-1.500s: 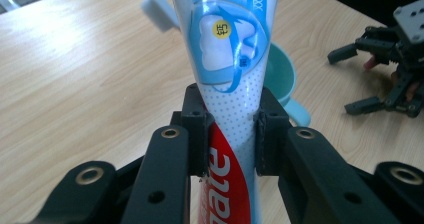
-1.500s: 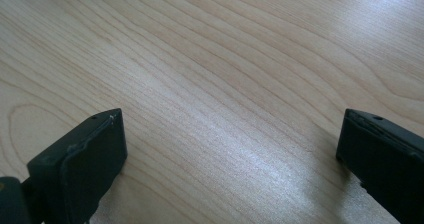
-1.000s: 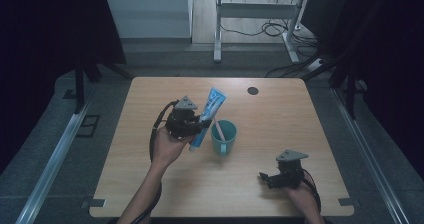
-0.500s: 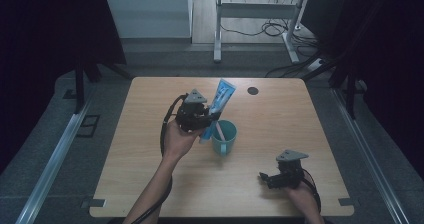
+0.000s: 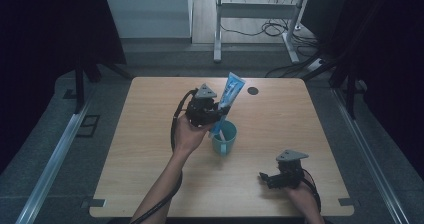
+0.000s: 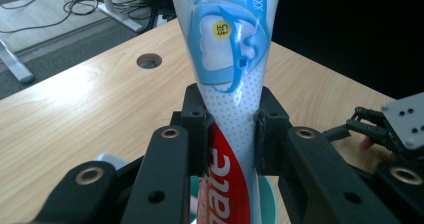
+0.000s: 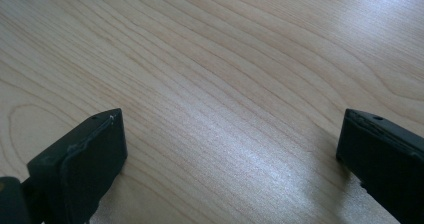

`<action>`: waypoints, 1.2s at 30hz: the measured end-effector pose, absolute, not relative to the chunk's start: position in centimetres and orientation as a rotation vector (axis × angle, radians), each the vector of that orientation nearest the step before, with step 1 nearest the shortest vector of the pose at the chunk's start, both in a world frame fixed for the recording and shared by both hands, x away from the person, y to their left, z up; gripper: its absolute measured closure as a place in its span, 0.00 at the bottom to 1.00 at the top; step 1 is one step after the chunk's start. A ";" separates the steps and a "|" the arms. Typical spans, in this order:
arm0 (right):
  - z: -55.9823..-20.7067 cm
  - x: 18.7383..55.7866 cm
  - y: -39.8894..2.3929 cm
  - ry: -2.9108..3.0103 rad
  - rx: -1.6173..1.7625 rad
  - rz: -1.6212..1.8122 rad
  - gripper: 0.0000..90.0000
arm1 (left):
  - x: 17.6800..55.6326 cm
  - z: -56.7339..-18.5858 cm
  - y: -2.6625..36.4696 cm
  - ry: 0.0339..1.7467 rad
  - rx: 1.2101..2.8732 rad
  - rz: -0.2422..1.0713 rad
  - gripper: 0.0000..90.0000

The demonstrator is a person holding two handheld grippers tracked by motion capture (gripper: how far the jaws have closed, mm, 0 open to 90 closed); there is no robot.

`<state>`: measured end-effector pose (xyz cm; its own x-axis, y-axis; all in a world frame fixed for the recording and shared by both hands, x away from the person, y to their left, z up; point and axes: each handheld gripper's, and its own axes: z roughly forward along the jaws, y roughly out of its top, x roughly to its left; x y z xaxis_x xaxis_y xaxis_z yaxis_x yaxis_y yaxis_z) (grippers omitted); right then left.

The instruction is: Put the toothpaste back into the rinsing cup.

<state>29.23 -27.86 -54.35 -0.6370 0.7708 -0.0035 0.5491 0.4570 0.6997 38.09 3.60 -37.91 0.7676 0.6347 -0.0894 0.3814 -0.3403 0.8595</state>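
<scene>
Our left claw [image 5: 216, 115] clenched on the tube [image 5: 227, 101] (cap end low, tilted), tube's lower end over the teal cup [image 5: 225, 140] mid-bench [image 5: 150, 149], we cannot tell whether it touches, our right claw [image 5: 264, 176] released, near the front right corner.

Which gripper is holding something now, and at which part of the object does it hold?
The left gripper holds the toothpaste tube, clamped across its body, over the teal cup. The right gripper holds nothing; its jaws stand open.
</scene>
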 end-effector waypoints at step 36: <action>-54.3 29.2 -27.9 2.390 1.127 0.975 0.00 | 38.8 -43.8 1.1 0.804 1.963 0.333 0.80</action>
